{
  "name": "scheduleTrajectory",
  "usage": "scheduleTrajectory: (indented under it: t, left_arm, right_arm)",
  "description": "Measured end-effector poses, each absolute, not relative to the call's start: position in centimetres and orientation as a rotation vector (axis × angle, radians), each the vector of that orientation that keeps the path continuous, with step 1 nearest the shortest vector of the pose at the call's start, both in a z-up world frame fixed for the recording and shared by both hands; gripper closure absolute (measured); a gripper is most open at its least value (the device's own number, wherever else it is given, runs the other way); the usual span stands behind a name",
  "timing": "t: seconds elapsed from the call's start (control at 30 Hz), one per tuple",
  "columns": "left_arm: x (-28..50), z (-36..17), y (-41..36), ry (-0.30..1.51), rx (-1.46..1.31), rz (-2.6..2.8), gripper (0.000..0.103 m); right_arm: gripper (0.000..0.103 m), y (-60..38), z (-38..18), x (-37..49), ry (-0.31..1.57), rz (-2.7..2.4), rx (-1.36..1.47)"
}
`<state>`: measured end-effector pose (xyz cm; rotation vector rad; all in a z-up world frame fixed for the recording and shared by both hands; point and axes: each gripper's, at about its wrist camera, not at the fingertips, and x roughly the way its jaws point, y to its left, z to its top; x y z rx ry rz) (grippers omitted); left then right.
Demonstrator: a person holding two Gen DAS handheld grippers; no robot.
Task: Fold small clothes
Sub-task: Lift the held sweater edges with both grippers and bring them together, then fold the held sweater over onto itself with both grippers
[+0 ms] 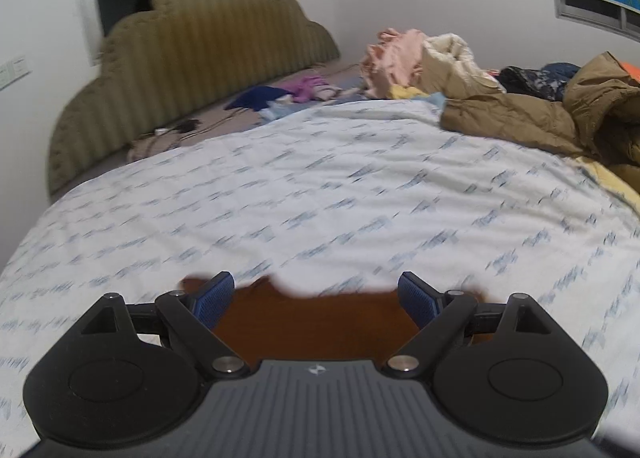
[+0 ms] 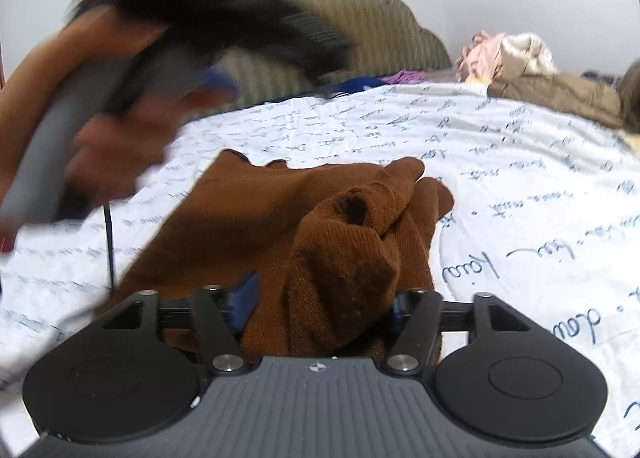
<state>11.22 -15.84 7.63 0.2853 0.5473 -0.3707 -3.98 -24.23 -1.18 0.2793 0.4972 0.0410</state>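
Observation:
A small brown knitted garment lies bunched on the white printed bedsheet. My right gripper is open, its blue-padded fingers on either side of a raised fold of the garment. In the left wrist view my left gripper is open and empty above the sheet, with the garment's edge under it. The left gripper also shows blurred in the right wrist view, held by a hand at upper left.
An olive padded headboard stands at the far side. A pile of clothes with a tan jacket and pink and cream items lies at the far right. Small purple and blue items lie near the headboard.

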Motion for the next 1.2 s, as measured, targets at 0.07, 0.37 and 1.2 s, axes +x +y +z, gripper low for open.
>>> scheduleTrajectory:
  t: [0.07,0.37,1.2]
  left_arm:
    - [9.7,6.8,-13.4,0.542,0.280,-0.356,0.013]
    - [5.6,2.6,-5.5,0.663,0.134,-0.314,0.013]
    - [8.6,-3.4,-2.4,0.912,-0.506,-0.705,0.050]
  right_arm:
    - [0.035,-25.7,-1.1,-4.1,0.496,0.079,0.376]
    - [0.084,-31.8,-2.1,-2.3,0.518,0.145,0.773]
    - [0.028,-31.9,-4.1,-0.6,0.630,0.284,0.743]
